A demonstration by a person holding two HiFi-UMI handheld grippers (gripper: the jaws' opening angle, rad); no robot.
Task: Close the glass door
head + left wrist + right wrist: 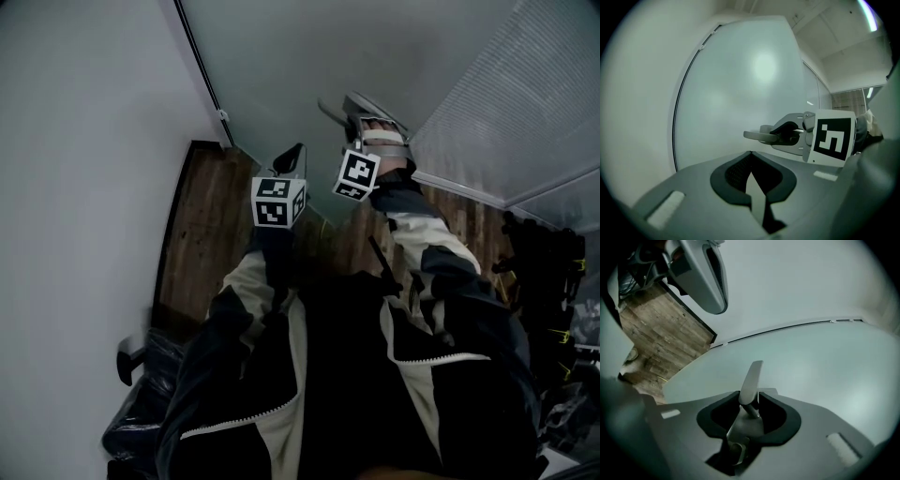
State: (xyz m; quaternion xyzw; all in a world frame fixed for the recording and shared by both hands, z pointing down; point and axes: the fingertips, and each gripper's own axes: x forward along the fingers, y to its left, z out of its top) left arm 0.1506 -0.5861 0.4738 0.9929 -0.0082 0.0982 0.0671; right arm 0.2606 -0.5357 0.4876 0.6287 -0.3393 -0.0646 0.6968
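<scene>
You're at the grasp: your right claw (pixel 786 133) is closed on the grey metal lever handle (pixel 751 380) of the frosted glass door (pixel 309 66) ahead. Your left claw (pixel 750 157) is pinched together, empty. Next, probably, swing the door steadily home.

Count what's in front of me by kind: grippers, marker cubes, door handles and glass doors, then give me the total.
Grippers: 2, left gripper and right gripper
Marker cubes: 2
Door handles: 1
Glass doors: 1
Total: 6
</scene>
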